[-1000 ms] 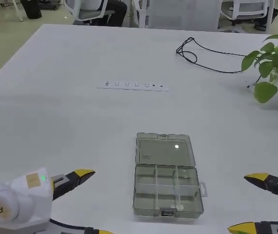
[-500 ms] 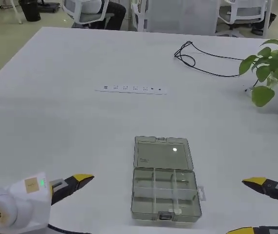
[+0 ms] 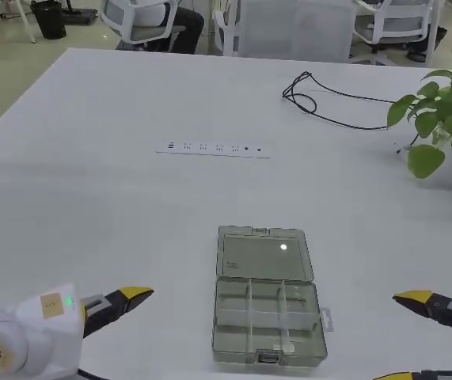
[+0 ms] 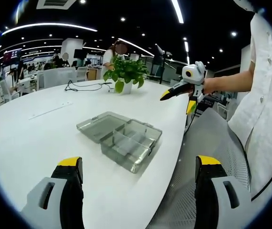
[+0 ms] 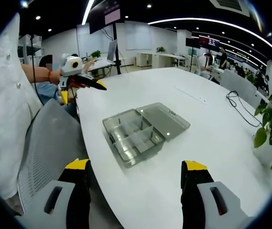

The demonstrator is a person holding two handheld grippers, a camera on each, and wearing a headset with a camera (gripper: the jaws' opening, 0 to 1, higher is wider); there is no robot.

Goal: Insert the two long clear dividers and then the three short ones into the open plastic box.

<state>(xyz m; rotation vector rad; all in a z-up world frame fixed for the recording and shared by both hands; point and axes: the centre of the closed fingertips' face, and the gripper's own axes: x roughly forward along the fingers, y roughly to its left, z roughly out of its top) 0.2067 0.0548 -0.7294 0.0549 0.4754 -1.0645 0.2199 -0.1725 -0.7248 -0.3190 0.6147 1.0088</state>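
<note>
Only view shifted; L gripper (image 4: 139, 161) & R gripper (image 5: 135, 165) fingers (image 5: 77, 165) spread, flanking open smoky box (image 3: 261, 255), dividers (image 3: 249, 291) in

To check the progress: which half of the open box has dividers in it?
The near half, the one toward the person: clear dividers split it into compartments. The far half is a flat lid without walls.

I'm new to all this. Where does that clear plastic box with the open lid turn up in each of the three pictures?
Head view: the plastic box lies low, slightly right of centre, lid open toward the far side.
Left gripper view: near the middle, a little left.
Right gripper view: near the middle.
Shared landmark: the potted plant, at the right edge in the head view, top centre-left in the left gripper view, far right in the right gripper view.
</note>
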